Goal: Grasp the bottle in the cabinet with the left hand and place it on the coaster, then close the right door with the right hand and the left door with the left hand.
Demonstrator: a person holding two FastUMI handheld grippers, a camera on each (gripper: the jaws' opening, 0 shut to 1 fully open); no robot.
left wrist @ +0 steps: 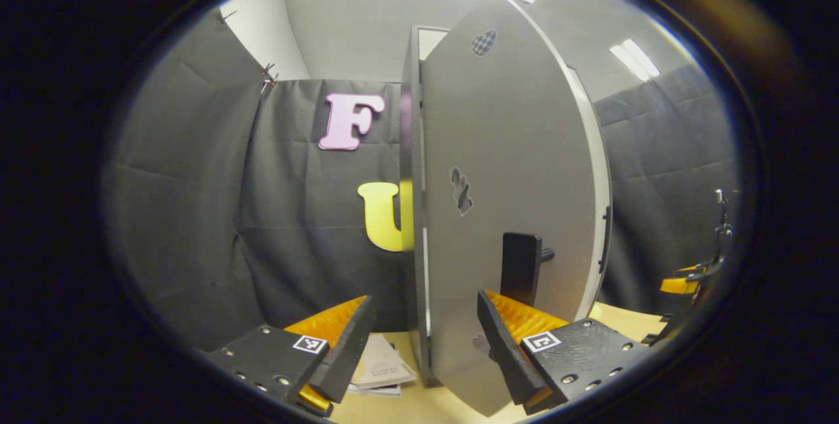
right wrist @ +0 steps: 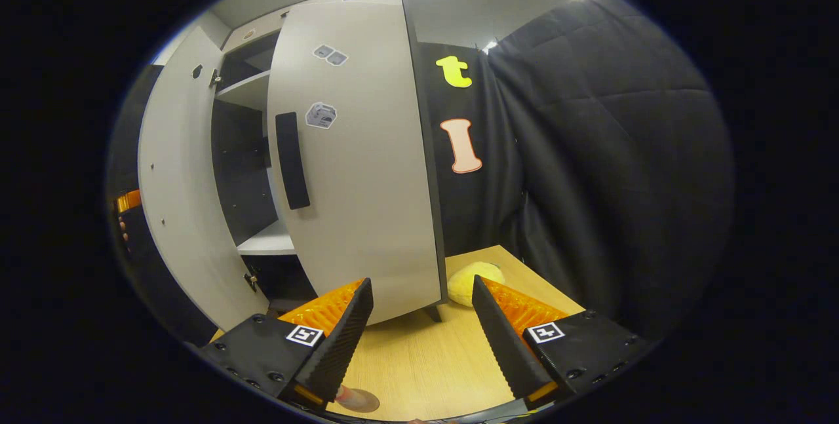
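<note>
Step in hand: I judged this to be the door-closing part of the task; both of my tongs were empty, and I could not make out the bottle or the coaster with any certainty, so I cannot tell where the bottle lay.
Left tongs: the left gripper (left wrist: 423,339) was spread wide, pinching nothing, and pointed at the pale grey left cabinet door (left wrist: 505,214), which stood open nearly edge-on to me.
Left door handle: the black bar handle (left wrist: 521,267) sat just above my right-hand finger, apart from it.
Right tongs: the right gripper (right wrist: 419,329) was also spread wide and empty, low over the light wooden desk (right wrist: 426,358).
Right door: the pale grey right cabinet door (right wrist: 357,162) with its black vertical handle (right wrist: 292,160) hung partly open, shelves visible in the gap beside it.
Other things: a soft yellow lump (right wrist: 475,283) lay on the desk near its back edge, just beside the right door's lower corner.
Next move, my judgement: push the right door flat shut with the right tongs first, then swing the left door round from its outer face.
</note>
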